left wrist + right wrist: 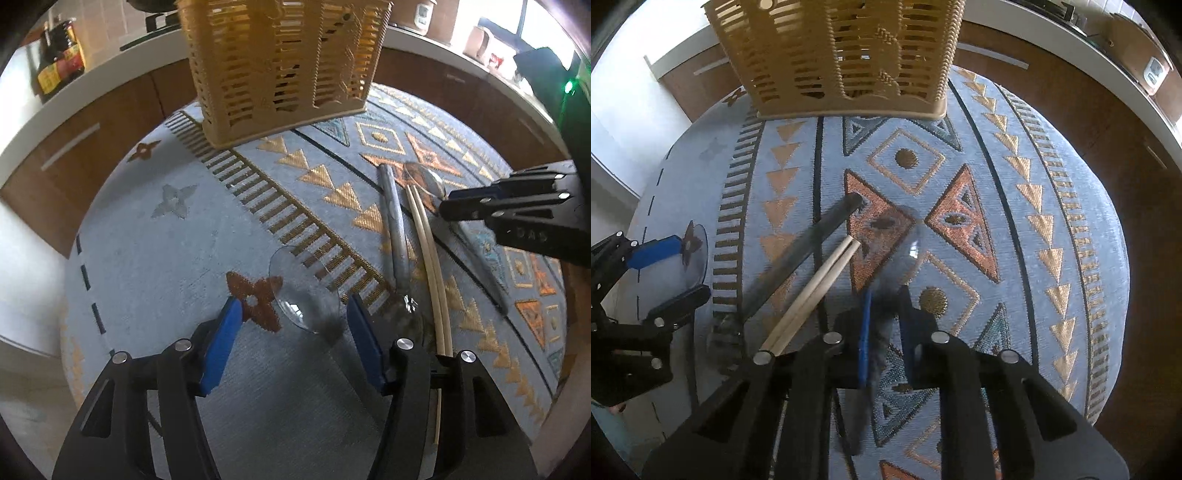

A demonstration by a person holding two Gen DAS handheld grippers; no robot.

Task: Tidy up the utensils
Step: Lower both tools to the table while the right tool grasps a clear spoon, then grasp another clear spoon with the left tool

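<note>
A tan slotted utensil basket (284, 66) stands at the far side of the patterned cloth; it also shows in the right wrist view (842, 55). My left gripper (293, 306) is open, its blue pads either side of a clear plastic spoon's bowl (303, 299). A grey-handled utensil (395, 225) and a pair of pale chopsticks (430, 258) lie to its right. My right gripper (884, 295) is shut on a second clear spoon (905, 240), holding its handle with the bowl pointing ahead. The chopsticks (816, 291) and grey handle (812, 240) lie left of it.
The blue cloth (166, 258) covers a round table. A white counter with brown cabinet fronts (85, 147) curves behind it, carrying sauce bottles (59, 59) at left and jars (480, 40) at right. The left gripper shows at the left edge of the right wrist view (676, 266).
</note>
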